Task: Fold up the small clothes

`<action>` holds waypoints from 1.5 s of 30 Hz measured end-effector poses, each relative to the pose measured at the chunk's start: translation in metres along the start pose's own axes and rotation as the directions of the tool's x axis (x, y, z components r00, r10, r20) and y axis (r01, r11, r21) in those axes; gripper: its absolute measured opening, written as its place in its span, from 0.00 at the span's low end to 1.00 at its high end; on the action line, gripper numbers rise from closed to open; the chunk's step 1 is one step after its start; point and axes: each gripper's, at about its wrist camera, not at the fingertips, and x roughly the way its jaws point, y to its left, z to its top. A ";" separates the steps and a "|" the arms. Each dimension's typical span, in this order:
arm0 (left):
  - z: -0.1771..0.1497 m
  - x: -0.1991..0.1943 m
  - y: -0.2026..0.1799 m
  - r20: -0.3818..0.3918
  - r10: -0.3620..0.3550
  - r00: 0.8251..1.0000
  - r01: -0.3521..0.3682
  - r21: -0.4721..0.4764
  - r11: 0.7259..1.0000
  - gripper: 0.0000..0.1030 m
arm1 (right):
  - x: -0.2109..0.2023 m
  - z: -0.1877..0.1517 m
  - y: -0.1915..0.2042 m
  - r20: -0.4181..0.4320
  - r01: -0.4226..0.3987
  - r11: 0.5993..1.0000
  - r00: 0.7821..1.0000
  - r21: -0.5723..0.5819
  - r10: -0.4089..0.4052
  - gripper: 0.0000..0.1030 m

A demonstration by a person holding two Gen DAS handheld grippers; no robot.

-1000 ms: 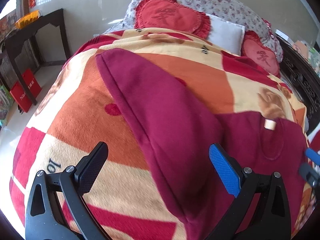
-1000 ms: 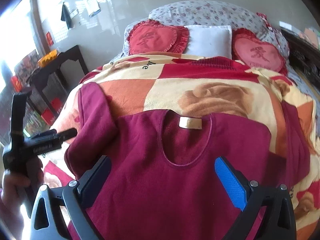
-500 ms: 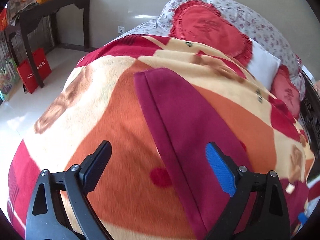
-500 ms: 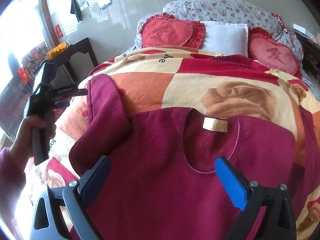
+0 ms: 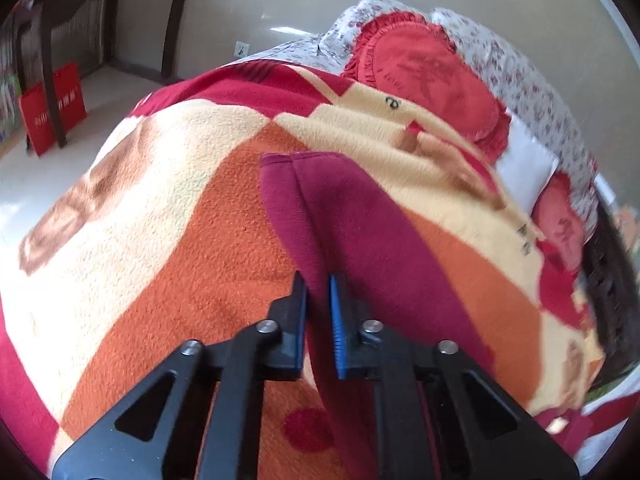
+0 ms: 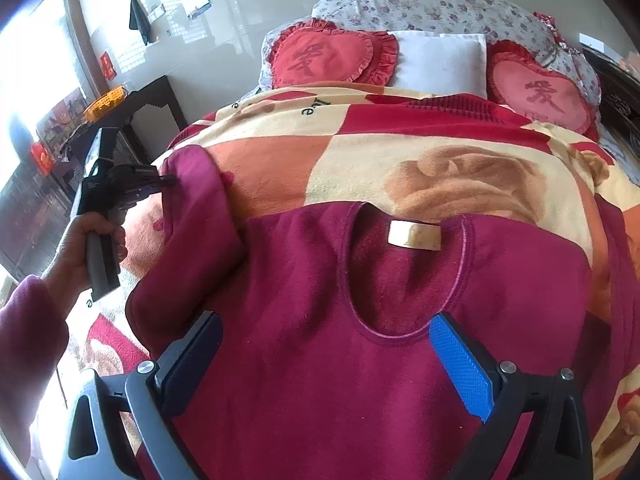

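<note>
A maroon long-sleeved top (image 6: 320,320) lies flat on the patterned blanket (image 6: 400,168), neckline and beige label (image 6: 414,235) facing up. Its left sleeve (image 5: 360,224) stretches away over the blanket. My left gripper (image 5: 318,292) is shut on the sleeve's edge, a little back from the cuff; it also shows in the right wrist view (image 6: 160,180) at the sleeve end. My right gripper (image 6: 324,344) is open and empty, hovering over the chest of the top just below the neckline.
Two red heart cushions (image 6: 332,56) (image 6: 540,96), a white pillow (image 6: 440,62) and a floral pillow sit at the bed's head. A dark side table (image 5: 100,8) and red bag (image 5: 52,108) stand on the floor left of the bed.
My left gripper has moved out along the sleeve toward the cuff and closed on the sleeve's edge. My right gripper has stayed open over the chest of the top.
</note>
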 end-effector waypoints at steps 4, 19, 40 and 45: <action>-0.001 -0.033 -0.014 0.024 -0.080 0.997 0.079 0.043 0.996 0.06 | -0.012 0.001 -0.005 0.020 0.003 1.000 1.000 0.007 -0.003 1.00; -0.136 -0.152 -0.191 -0.152 -0.434 0.888 0.456 0.404 0.793 0.05 | -0.086 -0.007 -0.068 0.137 0.071 0.987 0.986 0.148 -0.091 1.00; -0.239 -0.170 -0.169 -0.197 -0.216 0.956 0.292 0.619 0.729 0.47 | -0.051 -0.054 -0.113 -0.017 0.049 0.961 0.999 0.273 -0.046 1.00; -0.226 -0.154 -0.130 -0.072 -0.067 0.995 0.097 0.630 0.771 0.47 | -0.014 -0.061 -0.104 -0.135 0.071 0.970 0.990 0.234 -0.040 0.65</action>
